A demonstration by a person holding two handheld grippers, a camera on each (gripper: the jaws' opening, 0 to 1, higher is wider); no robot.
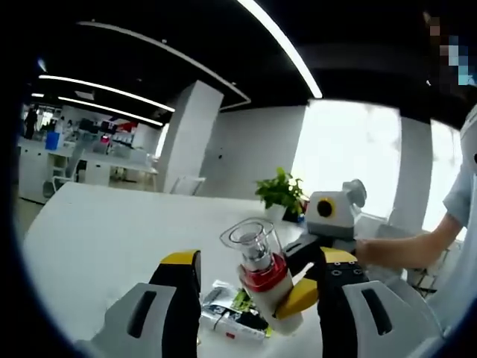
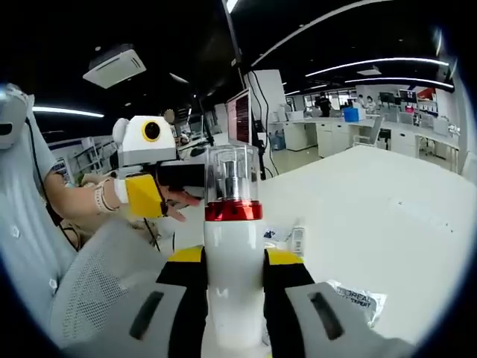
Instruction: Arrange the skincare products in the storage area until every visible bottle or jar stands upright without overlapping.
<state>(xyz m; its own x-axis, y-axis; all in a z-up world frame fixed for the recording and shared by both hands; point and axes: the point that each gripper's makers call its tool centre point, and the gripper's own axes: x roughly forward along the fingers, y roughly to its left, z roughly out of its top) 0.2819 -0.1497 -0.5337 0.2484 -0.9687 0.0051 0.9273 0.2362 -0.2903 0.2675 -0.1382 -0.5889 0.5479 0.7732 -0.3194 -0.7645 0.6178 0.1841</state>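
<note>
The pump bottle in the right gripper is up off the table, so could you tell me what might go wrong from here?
1. The right gripper clamps the bottle low on its white body, so the tall top could tip when set down.
2. Sachets lie on the table below; landing on one could leave the bottle leaning.
3. The open left gripper sits close and could knock the bottle.

White bottle [image 2: 232, 276] with a red band and a clear cap, sitting between the right claw [image 2: 233, 274] and its yellow-tipped black jaws on pale grey bodies. Same white, red and clear on that bottle [image 1: 264, 280] in the left gripper view, where the left claw [image 1: 250, 280] shows yellow tips over black. The counter [image 1: 104, 239] is plain white. Silvery sachets [image 1: 231, 313] with black and green print lie on it; another silver sachet [image 2: 356, 297] carries dark lettering. The potted plant [image 1: 282, 190] is bright green.
</note>
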